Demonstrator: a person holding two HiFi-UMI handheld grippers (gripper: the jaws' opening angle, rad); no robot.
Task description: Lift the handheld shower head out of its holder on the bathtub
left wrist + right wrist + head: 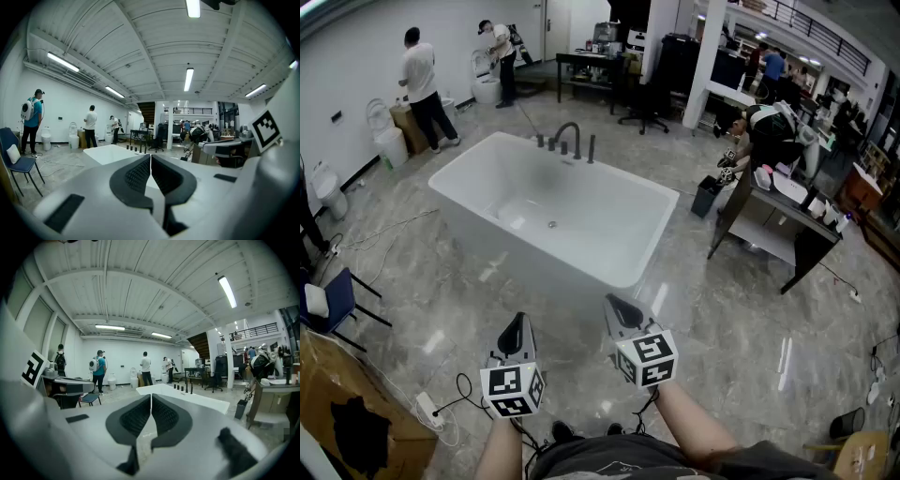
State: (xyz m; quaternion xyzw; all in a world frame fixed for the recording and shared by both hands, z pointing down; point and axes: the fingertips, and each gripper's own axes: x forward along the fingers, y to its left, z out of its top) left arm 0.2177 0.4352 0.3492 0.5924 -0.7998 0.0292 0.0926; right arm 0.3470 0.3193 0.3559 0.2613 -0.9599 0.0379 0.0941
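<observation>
A white freestanding bathtub [628, 267] stands on the grey floor ahead of me. A row of dark fittings sits on its far rim, with an arched spout [567, 131]. At the row's right end a slim dark upright rod, the handheld shower head [592, 148], stands in its holder. Both grippers hang low, well short of the tub's near side. My left gripper [517, 323] is shut and empty, and my right gripper [614, 305] is the same. In the left gripper view the pads meet at the left gripper [150, 157], with the tub [110, 152] beyond. The right gripper [151, 396] also faces the tub [187, 397].
A dark desk [787, 202] with clutter stands right of the tub, with a black bin [706, 197] beside it. At the left are a blue chair [337, 295], a cardboard box [347, 412] and a power strip [427, 410] with its cable. People work by toilets [389, 141] at the far wall.
</observation>
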